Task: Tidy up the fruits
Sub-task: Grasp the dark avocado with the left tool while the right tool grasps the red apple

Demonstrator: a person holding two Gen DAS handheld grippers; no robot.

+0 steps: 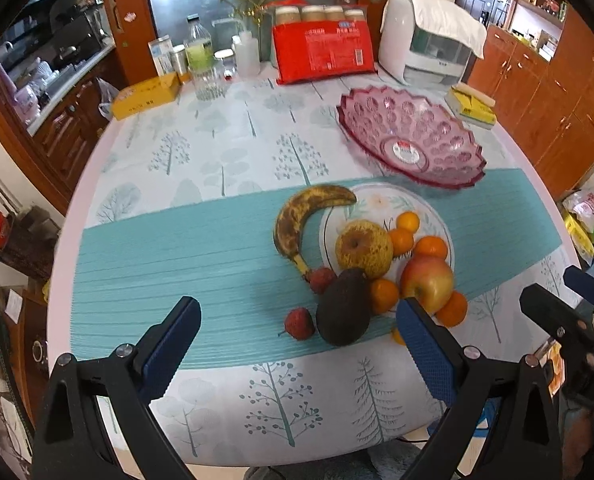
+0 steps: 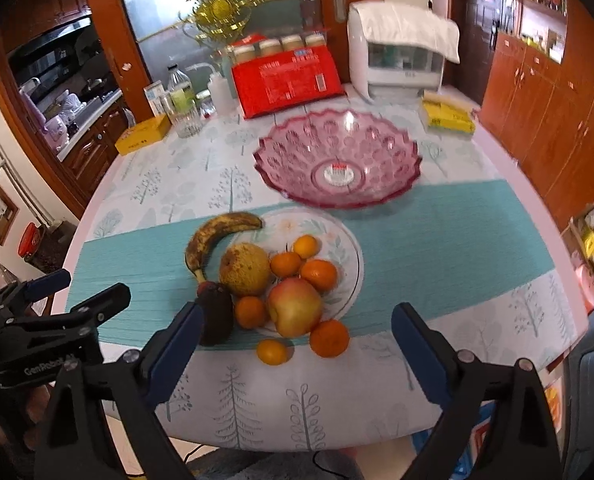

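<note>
Both grippers hang wide open and empty at the frame bottom: the left gripper (image 1: 297,344) faces the avocado (image 1: 343,307), the right gripper (image 2: 295,344) the apple (image 2: 295,307). Fruit crowds the plate (image 2: 349,256) at centre; the pink bowl (image 2: 337,156) above sits empty, probably their destination. Its red sticker is unreadable; the neighbouring gripper reads "GenRobot".

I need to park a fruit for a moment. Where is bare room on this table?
Free: the teal runner left of the banana, and its stretch right of the flowered plate, below the pink glass bowl. Crowded: around the avocado and apple, and the cluttered back edge.
</note>
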